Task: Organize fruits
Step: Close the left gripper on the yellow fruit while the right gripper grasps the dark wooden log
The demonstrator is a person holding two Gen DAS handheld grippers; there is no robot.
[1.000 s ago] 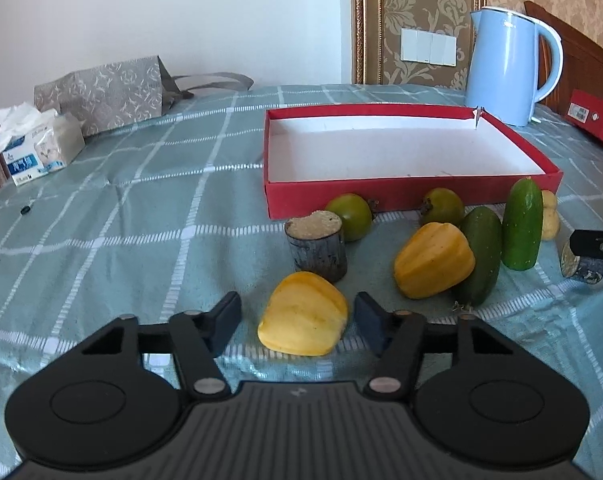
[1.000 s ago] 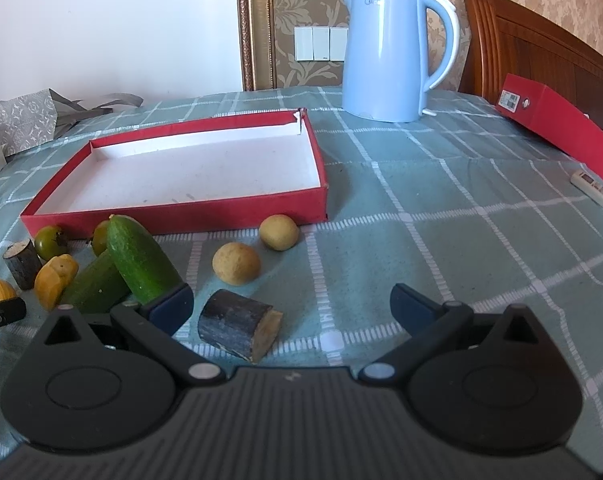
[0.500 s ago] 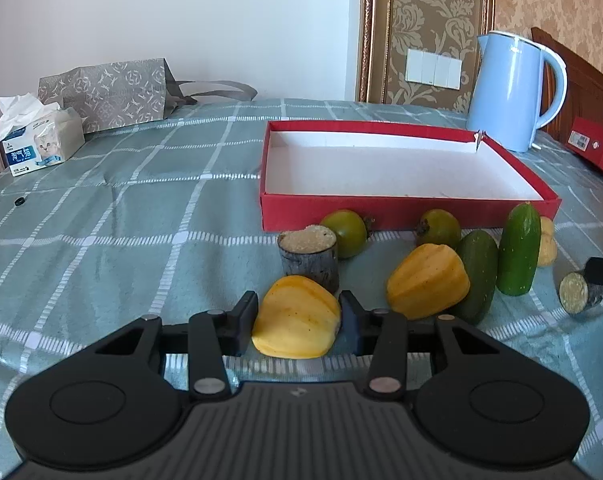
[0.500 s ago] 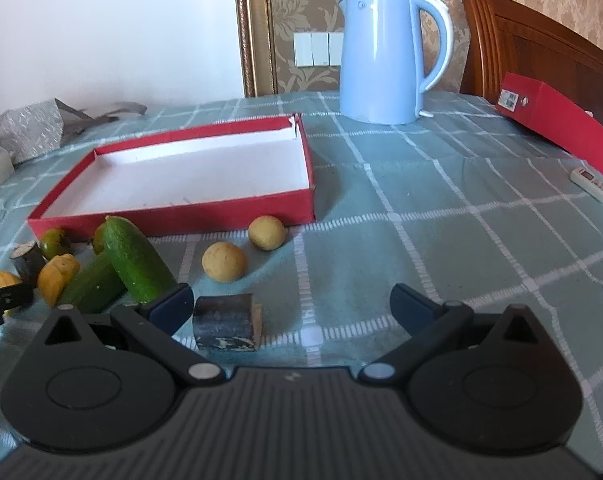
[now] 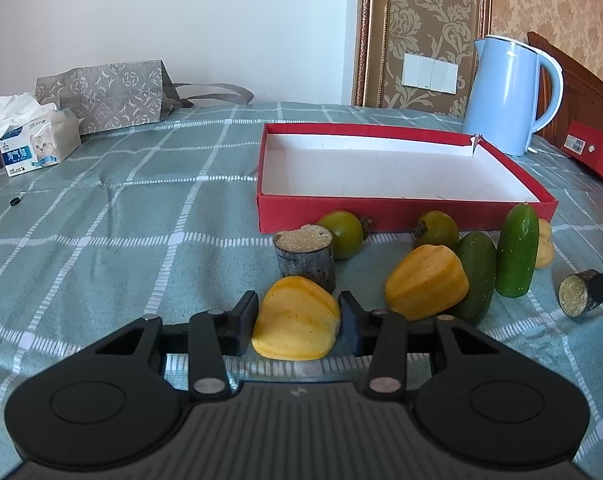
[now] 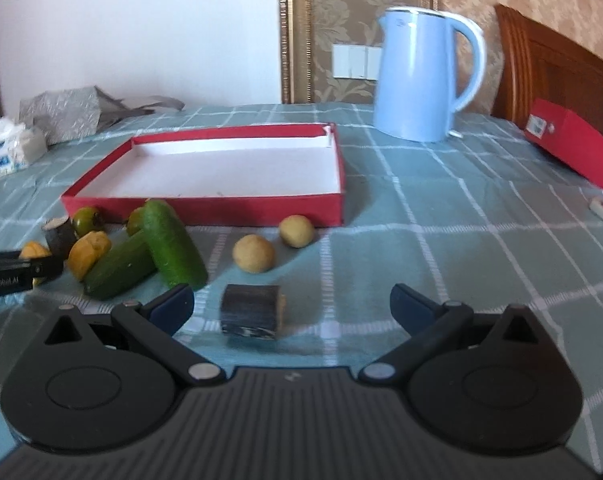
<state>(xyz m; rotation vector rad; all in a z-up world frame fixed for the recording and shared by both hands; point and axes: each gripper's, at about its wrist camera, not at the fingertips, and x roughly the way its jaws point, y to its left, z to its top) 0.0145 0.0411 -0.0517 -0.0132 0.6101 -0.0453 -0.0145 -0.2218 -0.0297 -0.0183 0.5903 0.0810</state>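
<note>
We've got the left gripper [image 5: 298,318] pinched on the yellow fruit [image 5: 296,325], which sits on the cloth short of the red box [image 5: 405,208]. Right gripper [image 6: 291,302] gapes wide around the stump [image 6: 252,316]. Waxy skin could squirt out on lifting.

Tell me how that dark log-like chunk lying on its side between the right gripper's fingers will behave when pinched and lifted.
The dark chunk looks stiff, so it probably won't squash. It lies on its curved side, so a nudge may roll it on the cloth. The open right gripper could likely pinch its flat ends firmly; its rough bark seems unlikely to slip.
</note>
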